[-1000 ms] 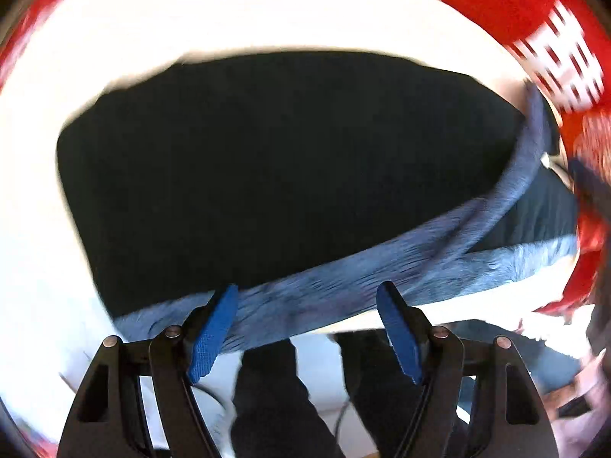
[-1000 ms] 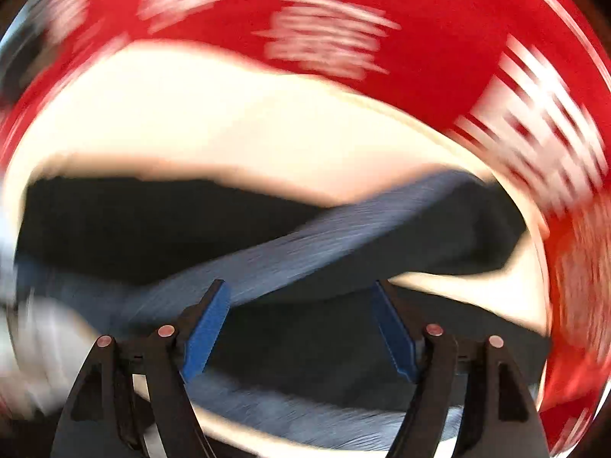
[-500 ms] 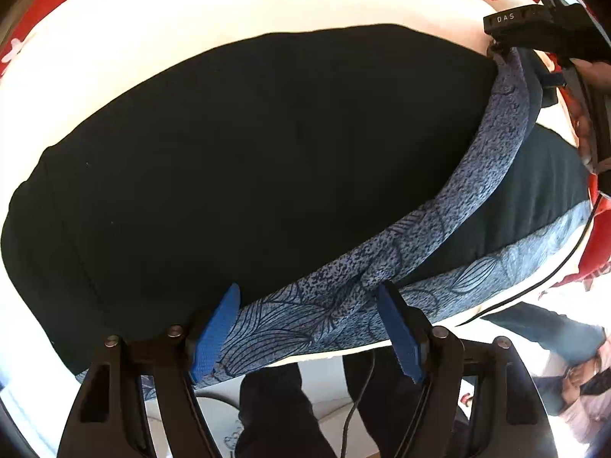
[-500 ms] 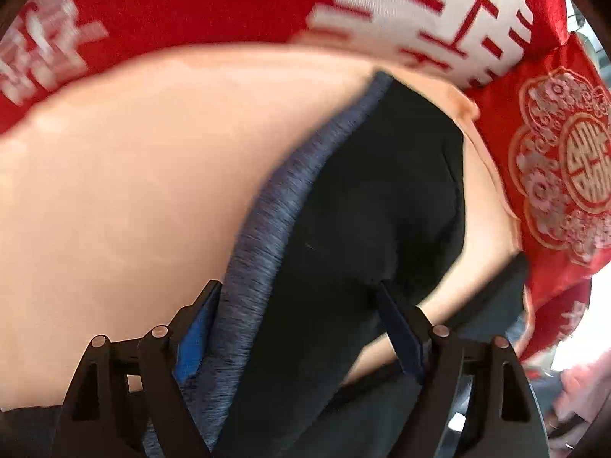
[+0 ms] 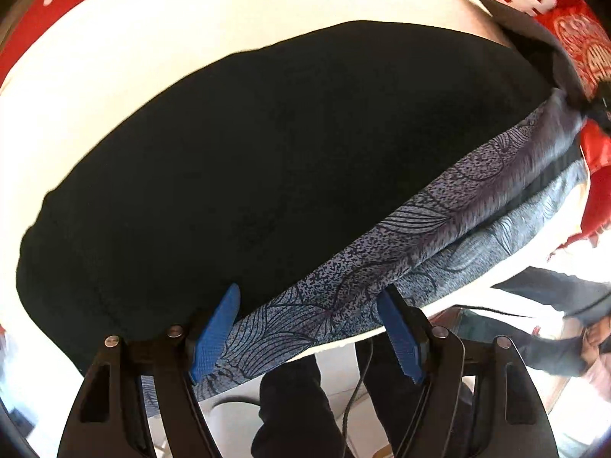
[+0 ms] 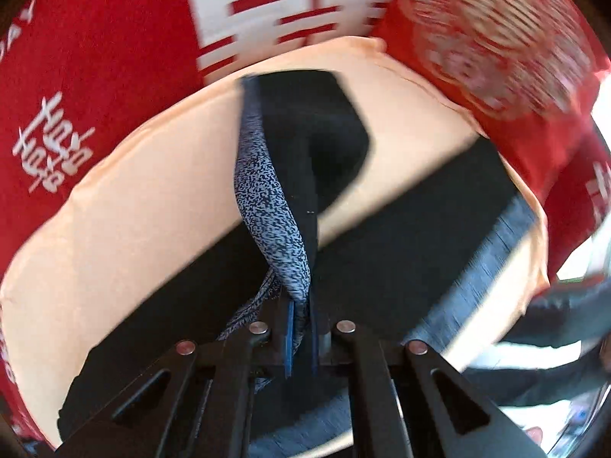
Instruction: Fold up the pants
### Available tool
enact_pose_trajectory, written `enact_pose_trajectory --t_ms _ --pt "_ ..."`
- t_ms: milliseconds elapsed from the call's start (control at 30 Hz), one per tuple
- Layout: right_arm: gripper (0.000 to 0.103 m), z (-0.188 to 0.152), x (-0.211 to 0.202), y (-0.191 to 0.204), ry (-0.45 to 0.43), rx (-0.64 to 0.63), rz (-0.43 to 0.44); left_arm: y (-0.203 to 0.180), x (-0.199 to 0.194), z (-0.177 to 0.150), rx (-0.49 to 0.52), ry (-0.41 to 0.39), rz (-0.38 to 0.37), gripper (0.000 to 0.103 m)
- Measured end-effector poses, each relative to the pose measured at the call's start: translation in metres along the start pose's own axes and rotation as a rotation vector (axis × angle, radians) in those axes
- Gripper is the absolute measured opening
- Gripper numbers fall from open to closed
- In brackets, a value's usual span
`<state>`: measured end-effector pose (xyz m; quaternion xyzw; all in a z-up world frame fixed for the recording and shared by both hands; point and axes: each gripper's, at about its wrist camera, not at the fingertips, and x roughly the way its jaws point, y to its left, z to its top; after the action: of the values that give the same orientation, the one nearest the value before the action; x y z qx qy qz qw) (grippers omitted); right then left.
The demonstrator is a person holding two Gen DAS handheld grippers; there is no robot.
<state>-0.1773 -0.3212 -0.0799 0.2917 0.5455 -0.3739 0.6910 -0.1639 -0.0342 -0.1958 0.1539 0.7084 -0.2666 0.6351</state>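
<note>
Black pants (image 5: 275, 160) with a blue-grey patterned side stripe (image 5: 439, 225) lie on a cream surface (image 5: 152, 49). My left gripper (image 5: 311, 330) is open, its blue pads either side of the stripe near the pants' near edge, holding nothing. My right gripper (image 6: 301, 339) is shut on the pants (image 6: 401, 244), pinching the patterned stripe (image 6: 267, 210) with black fabric and lifting that strip up off the lower layer.
A red cloth with white characters (image 6: 114, 38) surrounds the cream surface (image 6: 133, 210). It also shows in the left wrist view (image 5: 580, 38). The person's dark legs (image 5: 298, 408) and a cable show below the surface's near edge.
My right gripper has closed on the stripe and black fabric and raised it. My left gripper stays open over the near stripe, the view shifting slightly.
</note>
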Motion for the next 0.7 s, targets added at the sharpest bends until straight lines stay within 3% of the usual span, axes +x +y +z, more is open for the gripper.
enact_pose_trajectory --t_ms 100,233,300,433,467,500,533,567,600,700 --pt "0.007 -0.022 0.016 -0.033 0.037 0.083 -0.043 -0.005 0.0 0.001 0.036 0.007 0.009 0.075" --pt "0.007 -0.055 0.061 -0.069 0.168 0.184 -0.135 -0.013 0.001 0.003 0.084 0.016 0.025 0.075" --pt "0.007 -0.06 0.07 -0.081 0.195 0.209 -0.124 -0.015 0.0 0.004 0.097 0.018 0.028 0.075" --pt "0.011 -0.049 0.049 -0.081 0.132 0.148 -0.086 -0.027 0.006 0.005 0.133 0.02 0.043 0.075" --pt "0.018 -0.042 0.04 -0.076 0.091 0.102 -0.093 -0.031 0.007 0.005 0.136 0.02 0.044 0.075" --pt "0.045 -0.034 0.031 -0.069 0.048 0.055 -0.106 -0.034 0.008 0.007 0.135 0.022 0.044 0.075" --pt "0.084 -0.025 0.023 -0.061 -0.004 0.003 -0.127 -0.036 0.008 0.008 0.133 0.021 0.042 0.075" --pt "0.092 -0.019 0.015 -0.053 -0.058 -0.045 -0.14 -0.038 0.008 0.008 0.13 0.02 0.04 0.075" --pt "0.093 -0.01 0.009 -0.04 -0.117 -0.128 -0.153 -0.041 0.013 -0.002 0.131 0.018 0.037 0.075" --pt "0.092 0.009 0.01 -0.009 -0.172 -0.317 -0.18 -0.045 -0.003 0.01 0.126 0.016 0.024 0.075"
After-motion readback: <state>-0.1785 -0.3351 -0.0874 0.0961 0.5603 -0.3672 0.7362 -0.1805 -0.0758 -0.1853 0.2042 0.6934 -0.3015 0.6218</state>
